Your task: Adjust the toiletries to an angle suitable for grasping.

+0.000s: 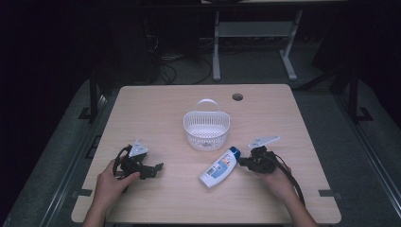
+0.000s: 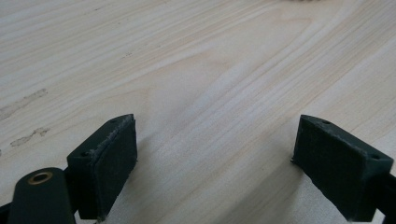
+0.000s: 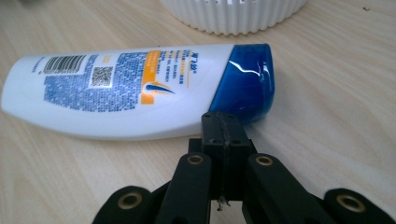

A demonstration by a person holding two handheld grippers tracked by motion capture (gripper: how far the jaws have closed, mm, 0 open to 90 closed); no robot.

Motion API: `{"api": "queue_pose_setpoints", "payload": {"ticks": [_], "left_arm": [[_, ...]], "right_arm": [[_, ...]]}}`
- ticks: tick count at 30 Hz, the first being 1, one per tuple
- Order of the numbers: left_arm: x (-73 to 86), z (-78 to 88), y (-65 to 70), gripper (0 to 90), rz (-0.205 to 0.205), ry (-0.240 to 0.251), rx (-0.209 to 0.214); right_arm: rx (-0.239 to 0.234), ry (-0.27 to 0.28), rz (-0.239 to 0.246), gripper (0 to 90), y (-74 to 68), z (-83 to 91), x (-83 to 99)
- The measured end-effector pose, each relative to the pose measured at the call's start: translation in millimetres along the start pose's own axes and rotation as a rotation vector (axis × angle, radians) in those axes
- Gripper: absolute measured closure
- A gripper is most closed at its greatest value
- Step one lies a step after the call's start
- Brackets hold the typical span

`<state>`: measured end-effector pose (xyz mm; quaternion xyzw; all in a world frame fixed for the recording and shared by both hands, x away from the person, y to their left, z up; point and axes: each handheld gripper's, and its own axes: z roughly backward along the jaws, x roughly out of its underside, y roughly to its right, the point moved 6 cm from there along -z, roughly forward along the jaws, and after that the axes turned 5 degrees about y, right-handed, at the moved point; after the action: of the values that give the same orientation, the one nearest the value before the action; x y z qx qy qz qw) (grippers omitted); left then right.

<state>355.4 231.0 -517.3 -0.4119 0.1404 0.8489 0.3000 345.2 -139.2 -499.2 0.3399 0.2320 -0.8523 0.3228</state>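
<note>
Bottle [image 1: 220,168] lies flat on the table [image 1: 265,113], near the front edge, slightly right of centre, blue cap [image 1: 233,152] toward the basket [image 1: 206,130], white base toward the person. Basket stands upright just behind the cap, near it but apart.

Surface: pale wood-grain top, rounded corners, a round cable hole [image 1: 237,97] at the back. Grey floor on both sides. Room behind is dark; a light metal frame [image 1: 253,42] and loose cables [image 1: 177,64] stand beyond the far edge.

Left gripper [image 1: 156,168] rests low at front left, held in the left hand [image 1: 111,182], well apart from the bottle. Jaws wide apart, nothing between them. Right gripper [image 1: 242,161] sits in the right hand [image 1: 276,179] just right of the cap, jaws pressed together on nothing, tips pointing at the bottle.

High view gives the layout: both hands, basket handle [image 1: 206,102], room. Too small to read the jaws.

Left gripper view: bare wood grain, a few faint scuff marks [image 2: 28,105] at left, both pads spread.

Right gripper view: closed tips [image 3: 222,122] right at the cap [image 3: 245,77] where it meets the white body; whether they touch it, I cannot tell. Label side up: barcode [image 3: 63,63], square code [image 3: 101,75], blue print, orange band. Ribbed basket wall [image 3: 233,16] just beyond.
</note>
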Motion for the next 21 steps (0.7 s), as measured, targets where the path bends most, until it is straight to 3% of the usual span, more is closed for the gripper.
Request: {"api": "queue_pose_setpoints", "payload": {"ticks": [7,21], "left_arm": [[0.0,0.0,-0.1,13.0,-0.001,0.0,0.0],[0.0,0.0,0.0,13.0,-0.001,0.0,0.0]], "right_arm": [[-0.026,0.028,-0.026,89.9,-7.3,3.6,-4.1],[-0.06,0.053,0.004,89.8,-37.4,5.0,-34.0]]}}
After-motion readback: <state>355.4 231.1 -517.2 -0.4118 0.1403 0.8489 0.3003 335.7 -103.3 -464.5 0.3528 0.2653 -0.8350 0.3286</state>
